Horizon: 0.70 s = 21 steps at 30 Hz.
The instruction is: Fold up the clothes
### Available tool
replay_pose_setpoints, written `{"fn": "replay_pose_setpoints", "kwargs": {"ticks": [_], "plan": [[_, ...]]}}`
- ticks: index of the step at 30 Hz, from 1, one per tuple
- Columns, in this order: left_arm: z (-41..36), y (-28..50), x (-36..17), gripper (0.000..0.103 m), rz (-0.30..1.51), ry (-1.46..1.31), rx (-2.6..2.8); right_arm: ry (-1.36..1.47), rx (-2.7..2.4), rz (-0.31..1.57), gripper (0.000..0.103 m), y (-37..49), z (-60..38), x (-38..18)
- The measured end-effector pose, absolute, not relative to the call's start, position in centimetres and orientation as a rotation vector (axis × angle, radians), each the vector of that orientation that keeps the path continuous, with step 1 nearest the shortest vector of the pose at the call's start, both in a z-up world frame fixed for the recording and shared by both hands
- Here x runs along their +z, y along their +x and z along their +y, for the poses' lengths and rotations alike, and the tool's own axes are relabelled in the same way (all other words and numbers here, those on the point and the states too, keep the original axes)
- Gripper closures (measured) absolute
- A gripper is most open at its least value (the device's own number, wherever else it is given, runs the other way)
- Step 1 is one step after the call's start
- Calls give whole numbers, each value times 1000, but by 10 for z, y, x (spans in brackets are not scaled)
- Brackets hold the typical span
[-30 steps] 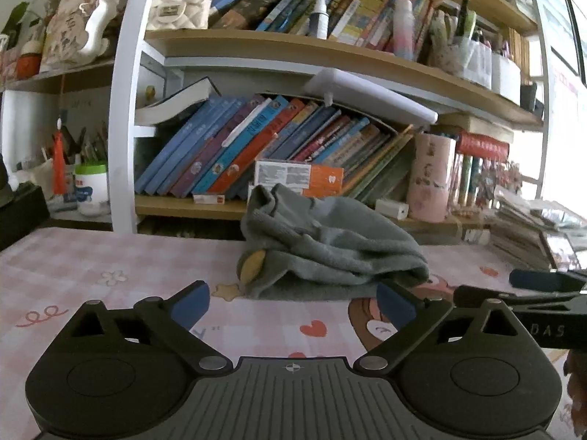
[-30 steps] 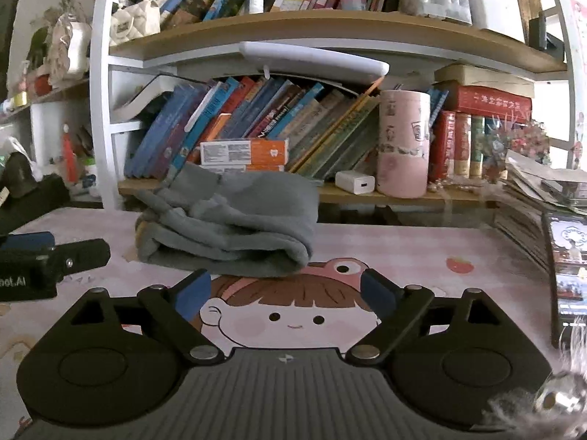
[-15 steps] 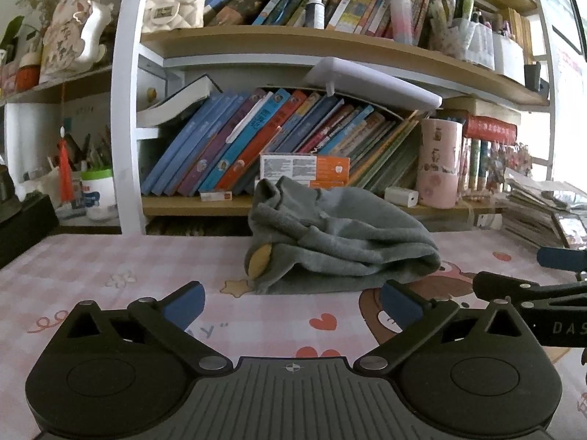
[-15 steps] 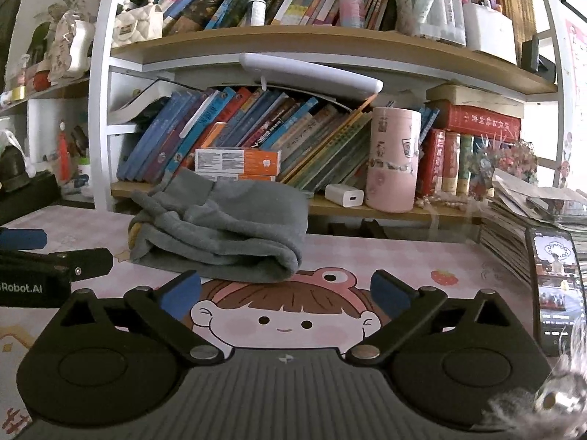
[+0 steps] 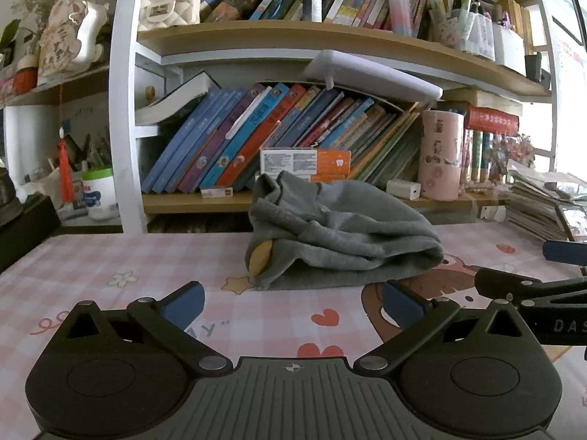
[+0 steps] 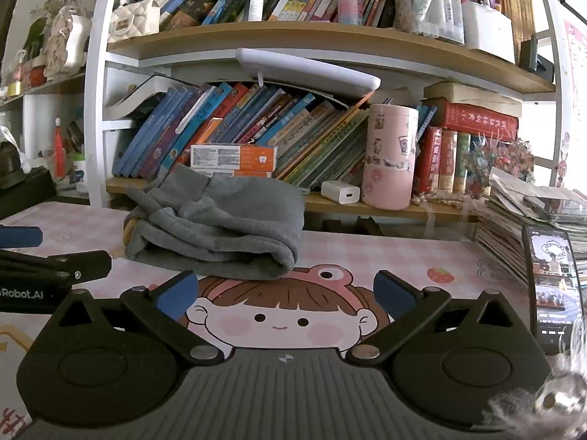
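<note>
A grey garment lies folded in a thick bundle on the pink checked table mat, near the bookshelf; it also shows in the right wrist view. A tan patch shows at its left end. My left gripper is open and empty, a little in front of the bundle. My right gripper is open and empty, in front of the bundle's right end. Each gripper shows at the edge of the other's view, the right one and the left one.
A bookshelf full of leaning books stands right behind the table. A pink cylinder and a white charger sit on its lowest shelf. A stack of papers and a lit phone lie at the right.
Both grippers have drawn back slightly from the folded garment and risen a little. The garment has not moved.
</note>
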<state>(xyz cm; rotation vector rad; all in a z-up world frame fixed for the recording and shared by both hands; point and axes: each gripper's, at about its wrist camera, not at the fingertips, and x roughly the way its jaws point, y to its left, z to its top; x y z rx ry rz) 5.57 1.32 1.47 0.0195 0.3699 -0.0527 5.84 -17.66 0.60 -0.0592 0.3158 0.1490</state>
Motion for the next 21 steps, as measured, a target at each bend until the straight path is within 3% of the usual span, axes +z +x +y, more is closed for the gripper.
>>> {"fn": "replay_pose_setpoints", "kwargs": {"ticks": [21], "plan": [[13,58,15,0,388,28,-49,-64,156,324,0,59,-175,6]]}}
